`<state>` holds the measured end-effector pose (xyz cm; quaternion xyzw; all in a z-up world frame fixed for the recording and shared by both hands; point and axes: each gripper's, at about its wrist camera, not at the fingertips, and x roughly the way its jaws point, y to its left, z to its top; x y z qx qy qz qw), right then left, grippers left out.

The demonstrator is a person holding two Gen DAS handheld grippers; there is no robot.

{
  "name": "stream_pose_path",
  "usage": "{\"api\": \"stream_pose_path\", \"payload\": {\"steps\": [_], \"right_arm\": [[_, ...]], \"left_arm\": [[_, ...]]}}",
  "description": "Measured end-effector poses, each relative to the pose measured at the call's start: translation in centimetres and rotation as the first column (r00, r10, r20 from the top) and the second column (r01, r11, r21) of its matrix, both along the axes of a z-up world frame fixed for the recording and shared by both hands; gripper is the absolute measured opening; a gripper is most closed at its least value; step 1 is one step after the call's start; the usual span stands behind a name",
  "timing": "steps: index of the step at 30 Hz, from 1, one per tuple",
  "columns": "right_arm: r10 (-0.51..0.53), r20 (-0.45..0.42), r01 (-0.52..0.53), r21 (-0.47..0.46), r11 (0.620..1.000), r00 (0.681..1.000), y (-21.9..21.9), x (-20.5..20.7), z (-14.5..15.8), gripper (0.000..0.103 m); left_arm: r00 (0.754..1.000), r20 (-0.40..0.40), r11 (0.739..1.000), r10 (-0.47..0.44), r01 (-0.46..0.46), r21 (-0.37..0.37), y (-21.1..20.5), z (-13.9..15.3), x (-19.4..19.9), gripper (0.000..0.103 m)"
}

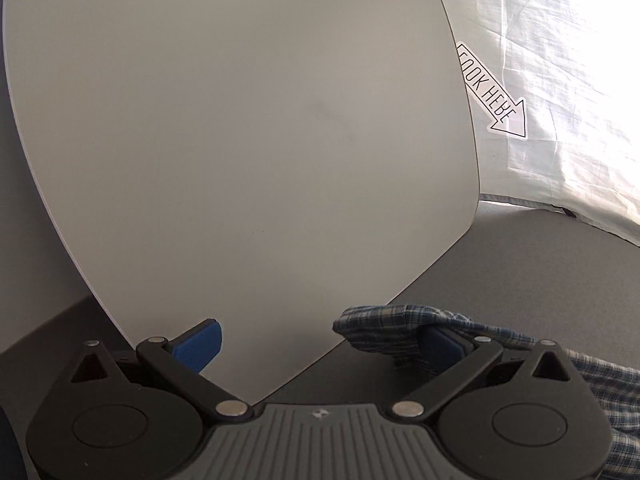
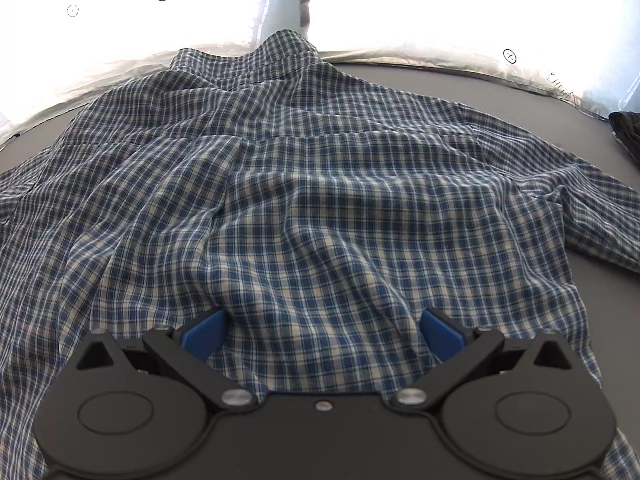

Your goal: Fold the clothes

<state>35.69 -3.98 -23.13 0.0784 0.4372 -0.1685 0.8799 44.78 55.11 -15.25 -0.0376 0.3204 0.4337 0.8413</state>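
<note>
left gripper (image 1: 320, 340): fingers apart, plaid shirt (image 2: 304, 200) draped on one | right gripper (image 2: 324, 330): fingers apart over shirt

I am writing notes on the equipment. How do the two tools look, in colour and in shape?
Both look alike. The left tool and the right tool each have a black body with two round housings, black link bars with silver pivot pins, and two blue fingers with textured pads. The left body shows a grey ribbed panel with a small mark. No cables or sleeves are visible.
</note>
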Motion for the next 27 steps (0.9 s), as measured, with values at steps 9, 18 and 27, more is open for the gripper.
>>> {"api": "stream_pose_path", "payload": {"steps": [9, 18, 27], "right_arm": [[-0.009, 0.009, 0.009, -0.003, 1.000, 1.000, 0.1, -0.1, 0.0, 0.103], [-0.016, 0.012, 0.016, -0.004, 1.000, 1.000, 0.1, -0.1, 0.0, 0.103], [-0.023, 0.022, 0.023, -0.008, 1.000, 0.999, 0.3, -0.1, -0.1, 0.103]], "left_arm": [[0.999, 0.043, 1.000, -0.010, 0.010, 0.000, 1.8, 0.8, 0.6, 0.103], [0.982, -0.081, 0.985, -0.169, 0.167, -0.029, -0.9, -3.3, 5.9, 0.103], [0.983, -0.078, 0.978, -0.166, 0.155, -0.138, -0.9, -6.9, 8.5, 0.102]]}}
